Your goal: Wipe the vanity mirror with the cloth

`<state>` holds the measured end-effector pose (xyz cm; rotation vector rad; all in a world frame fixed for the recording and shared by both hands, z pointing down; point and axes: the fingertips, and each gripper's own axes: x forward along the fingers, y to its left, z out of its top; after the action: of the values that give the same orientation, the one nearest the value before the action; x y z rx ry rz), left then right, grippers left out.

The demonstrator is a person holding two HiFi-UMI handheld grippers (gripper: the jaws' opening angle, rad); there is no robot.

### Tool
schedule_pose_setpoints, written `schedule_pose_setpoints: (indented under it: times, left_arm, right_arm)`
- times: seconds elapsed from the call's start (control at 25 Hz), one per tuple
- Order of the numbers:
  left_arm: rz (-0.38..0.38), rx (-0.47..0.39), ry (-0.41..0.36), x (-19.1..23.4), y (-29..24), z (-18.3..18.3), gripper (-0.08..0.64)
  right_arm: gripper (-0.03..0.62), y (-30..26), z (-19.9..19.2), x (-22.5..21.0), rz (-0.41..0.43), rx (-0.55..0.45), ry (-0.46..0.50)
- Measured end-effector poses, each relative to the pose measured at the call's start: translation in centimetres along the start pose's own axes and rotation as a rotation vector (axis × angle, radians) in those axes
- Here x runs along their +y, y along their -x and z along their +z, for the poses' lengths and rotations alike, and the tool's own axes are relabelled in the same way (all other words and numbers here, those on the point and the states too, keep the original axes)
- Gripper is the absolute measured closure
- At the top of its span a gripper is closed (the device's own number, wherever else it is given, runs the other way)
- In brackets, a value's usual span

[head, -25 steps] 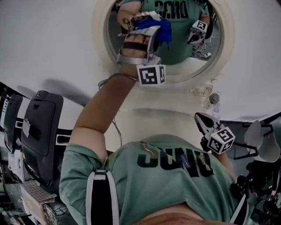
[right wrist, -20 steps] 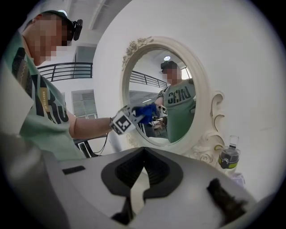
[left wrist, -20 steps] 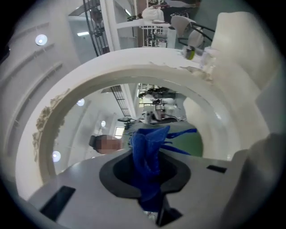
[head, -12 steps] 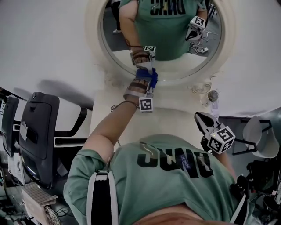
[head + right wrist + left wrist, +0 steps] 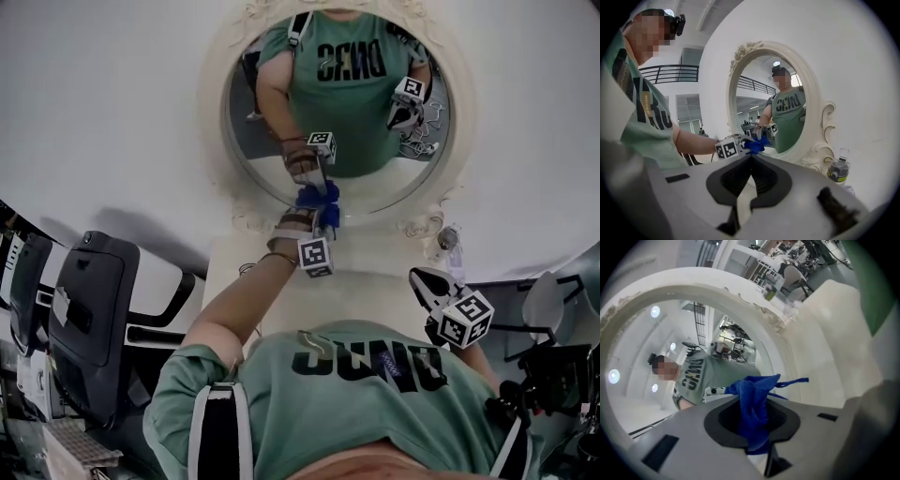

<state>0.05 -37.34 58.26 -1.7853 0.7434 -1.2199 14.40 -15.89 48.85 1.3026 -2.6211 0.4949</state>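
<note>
While in L hand-held gripper (image 5: 755, 430), cloth (image 5: 751, 397).

Cream-white flat tabletop (image 5: 375, 277): landmark. Small clear plastic bottle with grey-and-green cap (image 5: 839, 169): upright at the tabletop's far right corner. Black padded office chair (image 5: 94, 314): left of the tabletop. White moulded chair (image 5: 555, 305): right of it. Plain white wall (image 5: 103, 112): behind it.

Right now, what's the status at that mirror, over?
Left gripper shut on blue cloth, at the vanity mirror's lower edge. Right gripper shut, empty, held low. Small bottle beside the frame, clear of the wipe path.
</note>
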Motion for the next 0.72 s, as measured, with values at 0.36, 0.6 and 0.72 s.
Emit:
schedule_pose_setpoints:
  times: [0.36,0.6,0.72]
  left_arm:
    - [0.538,-0.290,0.118,30.9,16.3,10.5,0.480]
    - [0.726,-0.183,-0.002,42.1,19.8,11.9,0.480]
    - [0.751,-0.124,-0.036,43.7,19.3,11.5,0.480]
  right_arm:
    - [0.584,0.0,0.7,0.2,0.008,-0.043,-0.012]
    - [0.584,1.2,0.4,-0.4,-0.014,-0.082,-0.047]
    - [0.584,1.8,0.3,-0.7,-0.027,-0.097,-0.058]
